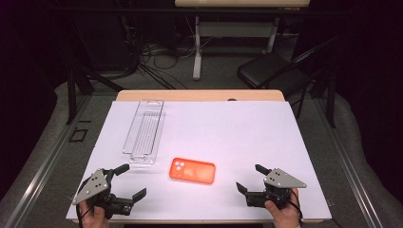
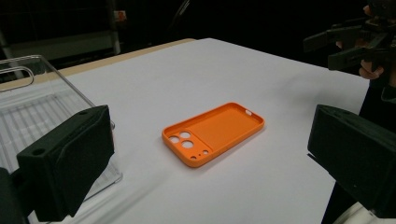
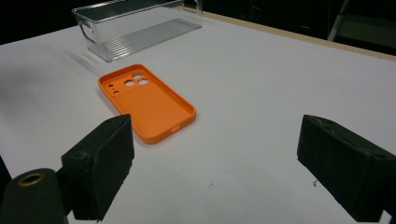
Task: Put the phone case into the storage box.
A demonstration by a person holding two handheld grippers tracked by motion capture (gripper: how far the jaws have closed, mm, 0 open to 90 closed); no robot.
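Observation:
An orange phone case (image 1: 192, 170) lies hollow side up on the white sheet (image 1: 228, 128), near the front and between my two grippers. My left gripper (image 1: 131, 180) rests at the front left, open and empty, and points toward the case (image 2: 212, 133). At the front right my right gripper (image 1: 249, 177) is also open and empty, with the case (image 3: 147, 102) lying ahead of its jaws and apart from them. A person's hand holds each gripper at the table's front edge. In the left gripper view, the right gripper (image 2: 355, 44) appears at the upper right.
A clear plastic tray (image 1: 145, 130) lies lengthwise at the back left of the sheet, just beyond the case. The wooden table edge (image 1: 199, 95) runs along the back. A black chair (image 1: 271, 71) and another table's legs stand on the floor behind.

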